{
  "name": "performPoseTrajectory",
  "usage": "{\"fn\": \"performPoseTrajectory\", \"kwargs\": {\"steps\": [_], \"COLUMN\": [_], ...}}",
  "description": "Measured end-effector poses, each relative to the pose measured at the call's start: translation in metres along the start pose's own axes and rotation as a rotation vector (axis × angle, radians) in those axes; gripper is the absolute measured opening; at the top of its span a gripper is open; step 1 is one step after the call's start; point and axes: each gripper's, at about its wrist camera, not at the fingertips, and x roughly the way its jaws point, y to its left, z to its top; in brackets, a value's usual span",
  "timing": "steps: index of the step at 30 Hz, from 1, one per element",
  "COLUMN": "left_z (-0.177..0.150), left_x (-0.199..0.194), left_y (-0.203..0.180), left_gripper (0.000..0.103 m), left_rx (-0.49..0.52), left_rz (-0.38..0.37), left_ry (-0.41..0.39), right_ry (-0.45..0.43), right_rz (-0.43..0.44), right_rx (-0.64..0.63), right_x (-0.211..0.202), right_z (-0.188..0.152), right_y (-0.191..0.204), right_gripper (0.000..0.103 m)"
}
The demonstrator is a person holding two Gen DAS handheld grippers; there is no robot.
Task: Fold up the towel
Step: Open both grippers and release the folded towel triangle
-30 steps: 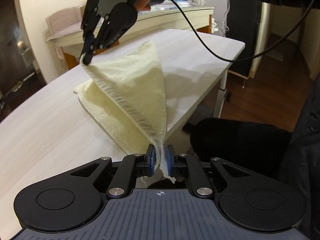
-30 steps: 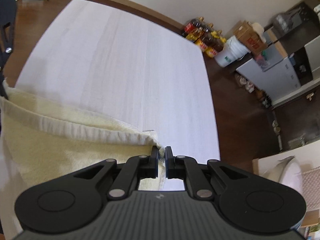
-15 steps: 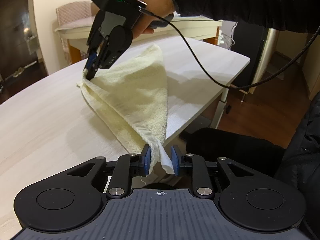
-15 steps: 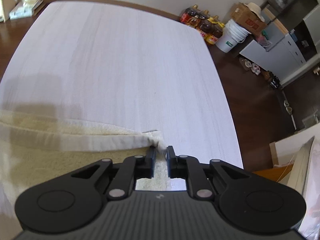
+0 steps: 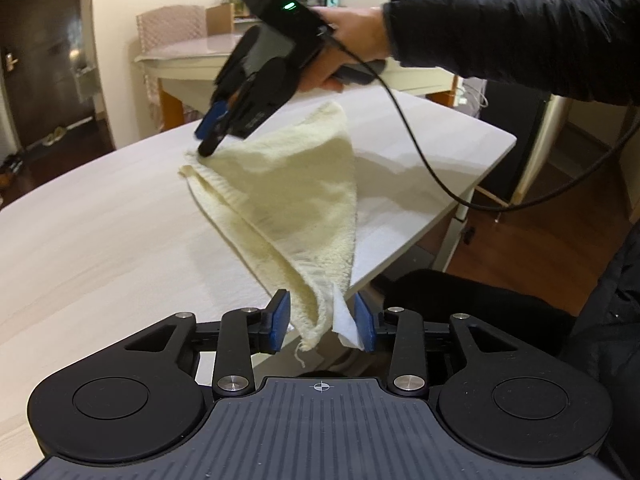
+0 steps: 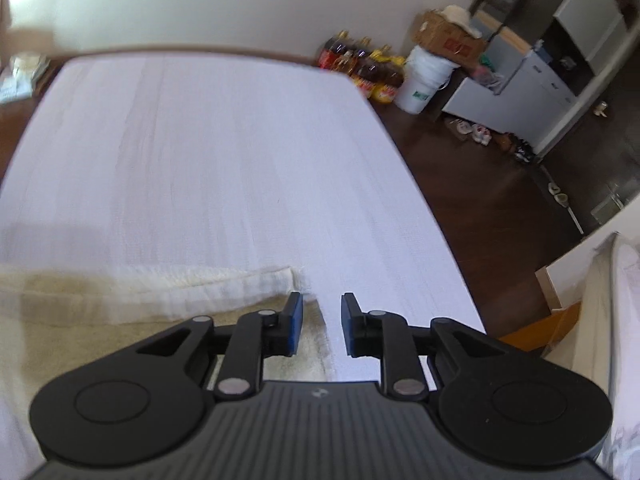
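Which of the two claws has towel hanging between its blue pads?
The left claw: both have just been opening, but the towel corner hangs between its pads. The right claw's open pads show only the towel's flat edge and table beyond.

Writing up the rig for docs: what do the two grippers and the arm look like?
Both the left gripper and the right gripper are black linkage fingers with blue pads, silver pivot pins and a ribbed grey base bearing a crosshair mark. In the left wrist view the right gripper's boxy black body shows a green light and trails a black cable. The sleeve is dark and padded.
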Motion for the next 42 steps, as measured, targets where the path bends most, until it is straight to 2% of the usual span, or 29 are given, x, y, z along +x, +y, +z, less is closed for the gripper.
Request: {"fn": "performPoseTrajectory", "kwargs": {"steps": [4, 7, 10, 15, 19, 24, 33, 36, 39, 41, 42], "left_z": [0.0, -0.001, -0.001, -0.002, -0.004, -0.005, -0.013, -0.015, -0.018, -0.019, -0.019], "left_x": [-0.011, -0.019, -0.029, -0.04, -0.045, -0.05, -0.055, -0.054, -0.053, -0.053, -0.053], "left_y": [0.003, 0.008, 0.016, 0.028, 0.029, 0.028, 0.024, 0.025, 0.025, 0.024, 0.024], "left_gripper": [0.046, 0.051, 0.055, 0.059, 0.064, 0.069, 0.073, 0.074, 0.074, 0.075, 0.075], "left_rx": [-0.002, -0.003, -0.015, -0.033, -0.014, 0.001, 0.006, -0.006, -0.015, -0.018, -0.019], "left_rz": [0.033, 0.071, 0.118, 0.186, 0.201, 0.19, 0.187, 0.193, 0.195, 0.195, 0.195], "left_ry": [-0.003, -0.007, -0.013, -0.023, -0.023, -0.036, -0.048, -0.047, -0.042, -0.04, -0.039], "right_ry": [-0.079, -0.146, -0.191, -0.235, -0.239, -0.213, -0.177, -0.18, -0.177, -0.169, -0.168], "right_rz": [-0.045, -0.044, -0.043, -0.05, -0.1, -0.186, -0.315, -0.326, -0.329, -0.332, -0.33], "right_rx": [0.062, 0.084, 0.11, 0.094, 0.026, -0.024, -0.136, -0.138, -0.131, -0.134, -0.134], "right_x": [-0.046, -0.08, -0.104, -0.12, -0.114, -0.086, -0.044, -0.037, -0.03, -0.026, -0.027], "right_z": [-0.011, -0.023, -0.035, -0.047, -0.051, -0.044, -0.027, -0.021, -0.016, -0.015, -0.016], "right_y": [0.022, 0.058, 0.098, 0.169, 0.221, 0.259, 0.279, 0.278, 0.272, 0.273, 0.275], "right_gripper": [0.034, 0.04, 0.041, 0.041, 0.041, 0.042, 0.045, 0.044, 0.042, 0.029, 0.028]}}
